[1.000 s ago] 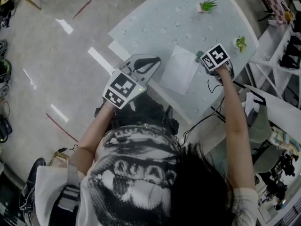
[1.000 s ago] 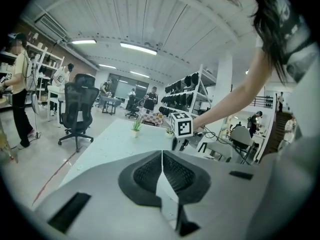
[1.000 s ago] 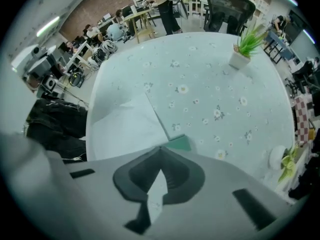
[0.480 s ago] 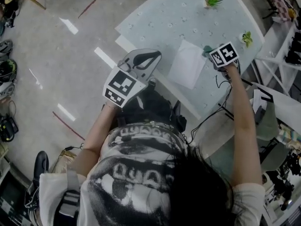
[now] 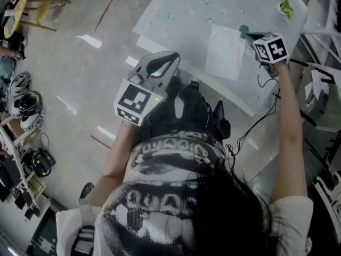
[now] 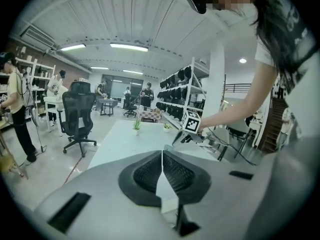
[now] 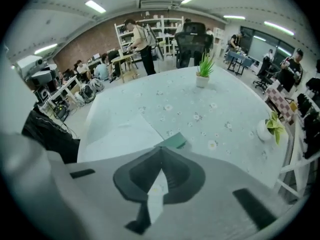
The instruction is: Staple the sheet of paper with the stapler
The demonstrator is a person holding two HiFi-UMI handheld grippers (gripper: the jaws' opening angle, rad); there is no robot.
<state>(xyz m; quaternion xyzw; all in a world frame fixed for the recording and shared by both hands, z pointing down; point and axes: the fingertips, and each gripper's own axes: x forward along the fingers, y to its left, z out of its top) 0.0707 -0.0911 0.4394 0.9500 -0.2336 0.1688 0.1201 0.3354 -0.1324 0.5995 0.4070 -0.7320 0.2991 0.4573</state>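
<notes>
Plainly pressed together on nothing, at right gripper [image 7: 161,149] and left gripper [image 6: 161,153] alike. Green stapler [image 7: 176,141] just past the right fingertips, sheet of paper [image 7: 122,129] left of them. Likely to skid the stapler or staple air if pushed down off-centre, with the sheet unpinned and the left fingers far off. Mostly hidden behind the right fingers, that stapler; no telling of a paper corner inside its mouth.
</notes>
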